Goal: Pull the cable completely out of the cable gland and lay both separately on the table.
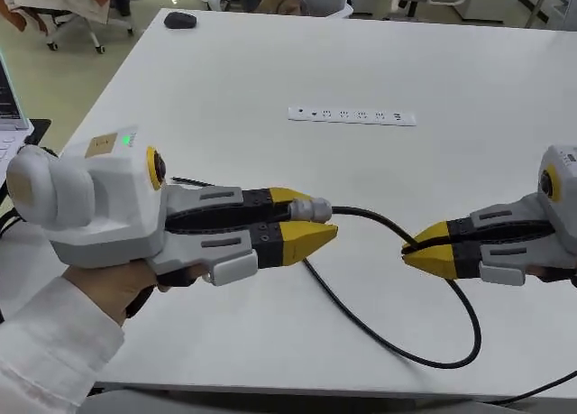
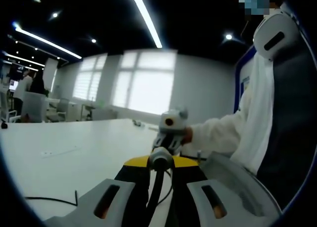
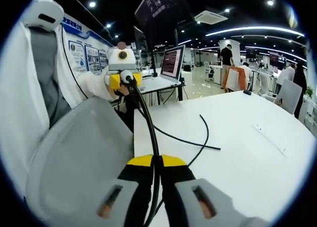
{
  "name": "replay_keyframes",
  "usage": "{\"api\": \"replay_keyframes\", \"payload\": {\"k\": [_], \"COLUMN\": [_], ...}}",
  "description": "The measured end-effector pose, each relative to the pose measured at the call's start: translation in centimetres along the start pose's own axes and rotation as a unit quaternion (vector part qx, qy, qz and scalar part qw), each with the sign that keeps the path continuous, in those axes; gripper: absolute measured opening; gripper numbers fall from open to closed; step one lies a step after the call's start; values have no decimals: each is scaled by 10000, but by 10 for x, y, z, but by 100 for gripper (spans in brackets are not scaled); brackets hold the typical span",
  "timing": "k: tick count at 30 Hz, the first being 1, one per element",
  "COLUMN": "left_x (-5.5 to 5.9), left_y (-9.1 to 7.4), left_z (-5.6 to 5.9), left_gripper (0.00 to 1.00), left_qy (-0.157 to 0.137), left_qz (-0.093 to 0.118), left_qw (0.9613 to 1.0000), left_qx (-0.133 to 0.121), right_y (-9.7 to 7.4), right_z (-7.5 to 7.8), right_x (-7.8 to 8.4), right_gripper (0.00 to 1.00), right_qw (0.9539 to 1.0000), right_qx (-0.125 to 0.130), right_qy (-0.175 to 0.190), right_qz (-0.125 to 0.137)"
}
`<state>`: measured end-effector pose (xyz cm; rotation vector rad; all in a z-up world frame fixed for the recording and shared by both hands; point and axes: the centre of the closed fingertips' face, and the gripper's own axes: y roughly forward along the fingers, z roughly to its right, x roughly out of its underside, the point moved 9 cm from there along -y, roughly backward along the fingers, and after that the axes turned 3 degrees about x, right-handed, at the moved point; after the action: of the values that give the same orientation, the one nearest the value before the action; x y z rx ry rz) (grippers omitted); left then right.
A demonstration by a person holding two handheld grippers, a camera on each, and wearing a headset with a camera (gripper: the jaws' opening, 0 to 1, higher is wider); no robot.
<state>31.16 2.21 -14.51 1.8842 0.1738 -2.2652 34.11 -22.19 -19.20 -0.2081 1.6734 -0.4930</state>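
Pinching round grey gland (image 1: 311,208): L gripper (image 1: 323,218) jaws; R gripper (image 1: 411,252) jaws nip black cable (image 1: 365,215).

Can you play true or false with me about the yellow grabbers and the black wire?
1. The left gripper holds the gland. True.
2. The cable is red. False: it is black.
3. The right gripper is shut on the cable. True.
4. The cable is out of the gland. False: it runs into the gland.
5. A gripper holds the power strip. False: it lies on the table, apart from both.
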Motion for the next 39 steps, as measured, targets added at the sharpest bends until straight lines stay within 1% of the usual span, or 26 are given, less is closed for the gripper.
{"api": "replay_keyframes", "payload": {"k": [4, 7, 16, 21, 24, 27, 29, 31, 33, 36, 38, 39], "left_x": [0, 0, 0, -1, 0, 0, 1, 2, 4, 5, 6, 6], "left_y": [0, 0, 1, 1, 2, 4, 6, 8, 10, 13, 16, 16], "left_z": [0, 0, -1, -3, -3, -4, -4, -5, -4, -4, -3, -3], "left_gripper": [17, 17, 17, 17, 17, 17, 17, 17, 17, 17, 17, 17], "left_qy": [-11, -30, -81, -96, -79, -88, -101, -114, -121, -142, -141, -134], "left_qz": [6, 10, 39, 100, 45, 45, 49, 35, 30, 6, -32, -43], "left_qw": [10000, 10000, 9999, 9999, 9999, 9999, 9999, 9999, 9999, 9999, 9999, 9998], "left_qx": [-8, -18, -51, -66, -54, -45, -39, -30, 0, 54, 91, 103], "right_y": [-1, -2, -4, -5, -4, -6, -8, -9, -10, -9, -6, -5], "right_z": [2, 2, 0, -2, -4, -3, -3, -6, -10, -16, -20, -22], "right_x": [8, 9, 7, 4, 0, -6, -14, -25, -39, -56, -70, -75], "right_gripper": [3, 3, 3, 3, 5, 11, 12, 13, 15, 16, 16, 16], "right_qw": [9999, 9997, 9996, 9995, 9995, 9995, 9995, 9992, 9979, 9957, 9930, 9922], "right_qx": [79, 121, 150, 123, 129, 200, 230, 207, 136, 16, -101, -143], "right_qy": [78, 105, 24, -61, -139, -187, -212, -276, -510, -680, -832, -877], "right_qz": [-117, -161, -222, -276, -267, -153, 0, 176, 388, 625, 832, 877]}}
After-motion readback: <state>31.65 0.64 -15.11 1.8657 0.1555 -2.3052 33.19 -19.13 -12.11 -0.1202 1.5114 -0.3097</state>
